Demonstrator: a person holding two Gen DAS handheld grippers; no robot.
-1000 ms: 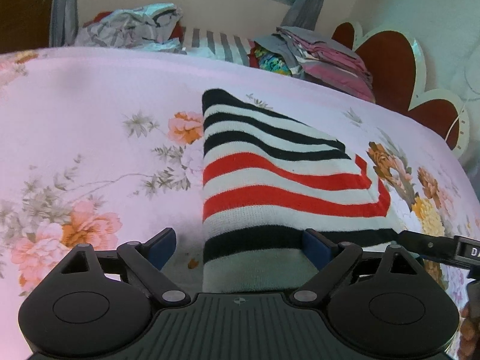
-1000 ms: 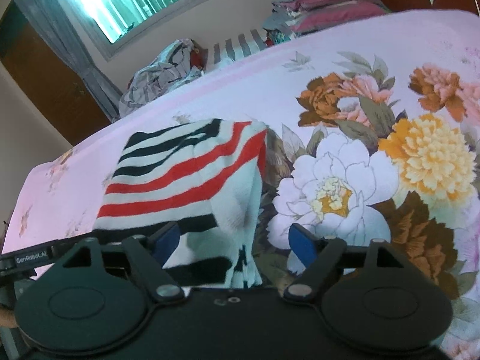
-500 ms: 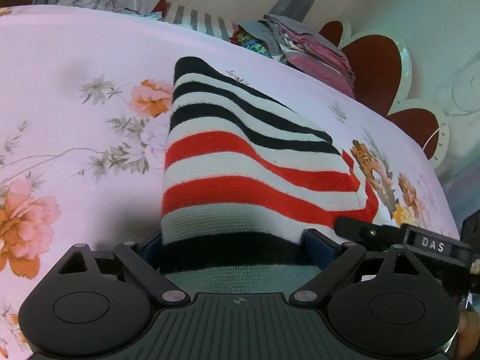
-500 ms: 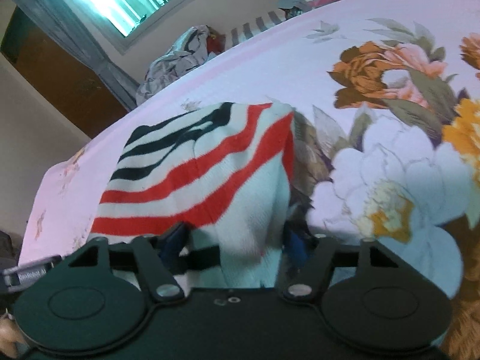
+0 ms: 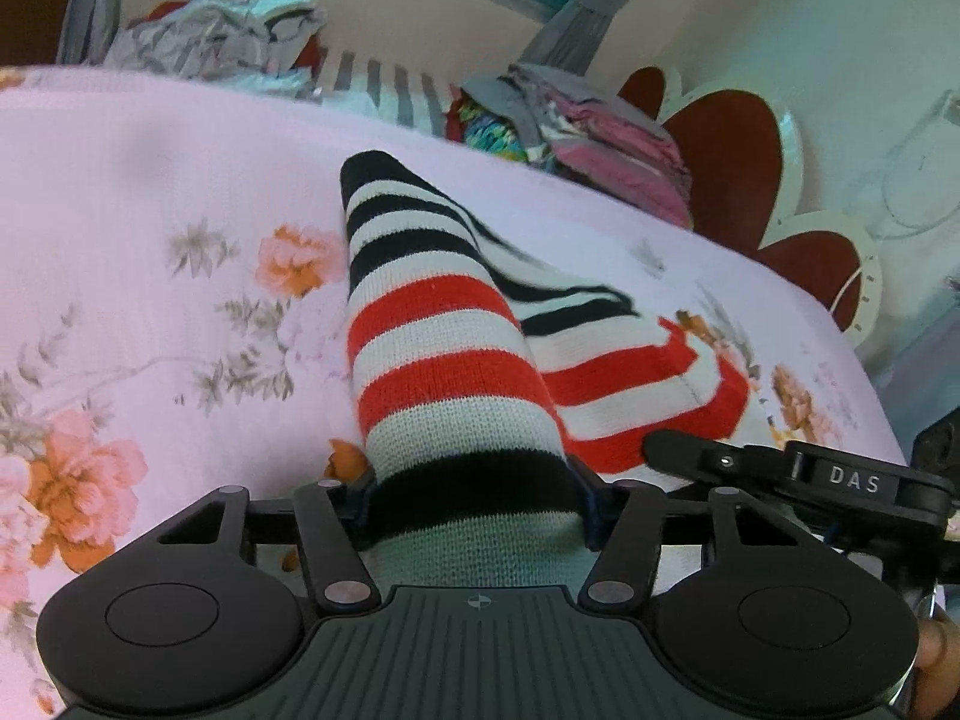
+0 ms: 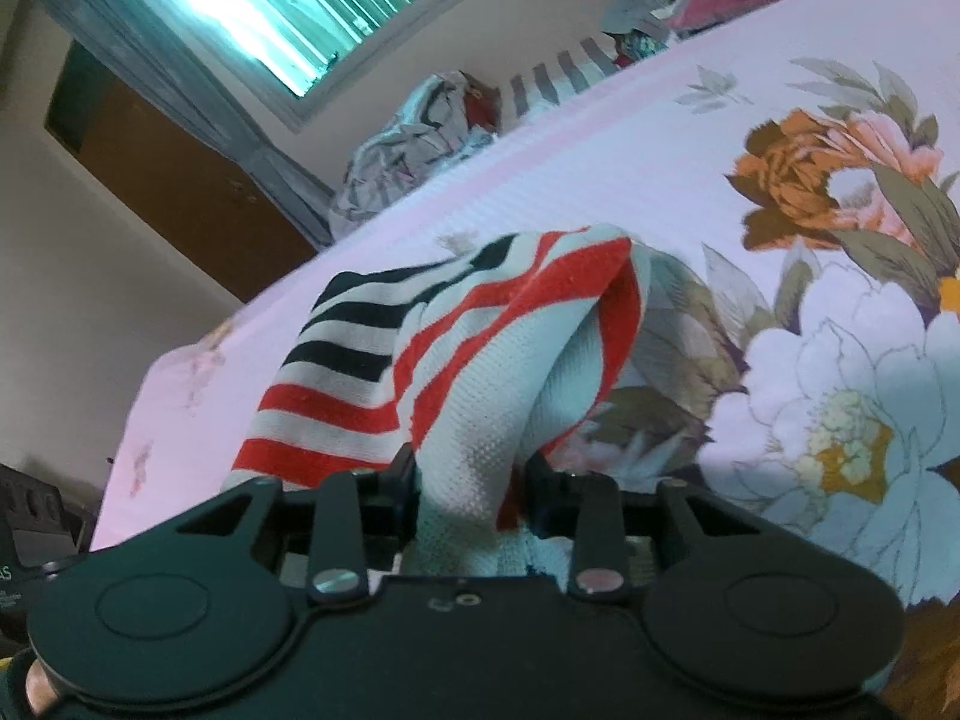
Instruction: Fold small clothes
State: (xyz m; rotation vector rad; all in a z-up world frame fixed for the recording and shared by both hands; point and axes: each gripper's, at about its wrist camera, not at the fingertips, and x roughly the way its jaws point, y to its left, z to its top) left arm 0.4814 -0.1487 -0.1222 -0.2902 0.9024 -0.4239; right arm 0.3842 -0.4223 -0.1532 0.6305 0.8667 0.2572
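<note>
**Between both pairs of fingers: one striped garment**

Between the fingers of the left gripper sits the near end of a striped garment, knitted in black, white and red bands. Its jaws are closing, and the blue pads already press the bunched cloth from both sides at a black band. Ahead of this gripper the garment runs away over the pink flowered bedspread, its far black tip lying flat. Just to the right of the left gripper, the right gripper's finger reaches in low against the same cloth.

From the right wrist view, the right gripper is also closing, with a gathered white and red fold of the garment squeezed between its fingers. Ahead and to its left the striped cloth rises in a hump off the bedspread.
</note>
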